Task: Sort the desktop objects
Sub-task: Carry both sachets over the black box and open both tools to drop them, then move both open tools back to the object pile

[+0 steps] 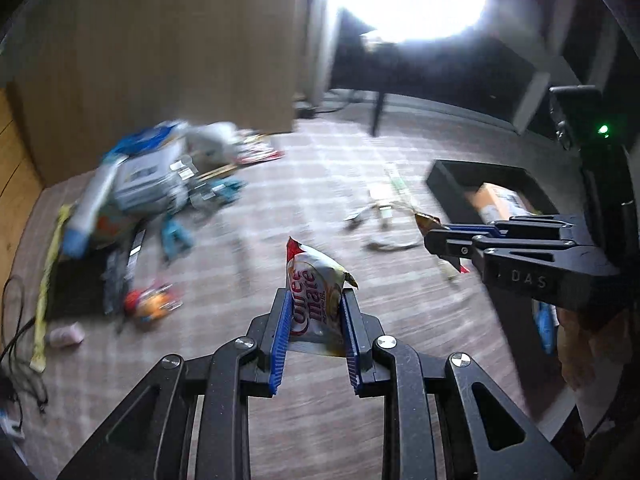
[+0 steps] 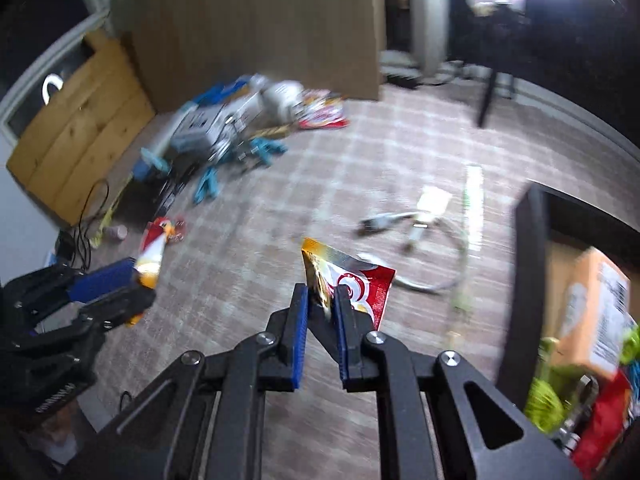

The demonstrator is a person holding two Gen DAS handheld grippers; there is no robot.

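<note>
I've got both grippers loaded: left gripper (image 1: 315, 300) is clamped on a white crinkly foil sachet (image 1: 316, 300) reading "Coffee mate", right gripper (image 2: 322, 304) is clamped on a red-and-gold foil sachet (image 2: 352, 284), print too blurred to read. The black open bin (image 2: 532, 264) sits right of my right gripper, probably the drop spot. Carry high, clear the rim, release inside.
</note>
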